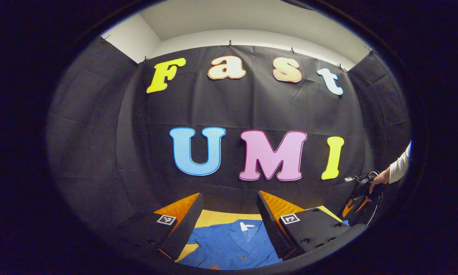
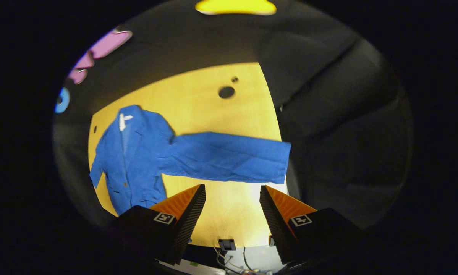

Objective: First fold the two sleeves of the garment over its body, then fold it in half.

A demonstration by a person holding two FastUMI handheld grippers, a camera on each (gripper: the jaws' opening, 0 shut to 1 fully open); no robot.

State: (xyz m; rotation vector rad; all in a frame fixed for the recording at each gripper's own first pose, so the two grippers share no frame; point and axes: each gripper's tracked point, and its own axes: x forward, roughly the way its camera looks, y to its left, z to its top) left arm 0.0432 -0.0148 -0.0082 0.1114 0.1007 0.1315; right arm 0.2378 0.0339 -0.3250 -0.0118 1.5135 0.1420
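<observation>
Both claws gape empty; right gripper view shows blue garment (image 2: 137,152) sleeve (image 2: 225,156) outstretched.

No readable text stands on anything here. Each finger of the left gripper (image 1: 229,215) and the right gripper (image 2: 232,208) carries a small square black-and-white marker, a pattern rather than words. The white tag at the collar of the blue garment (image 2: 137,152) is too small to read.
</observation>
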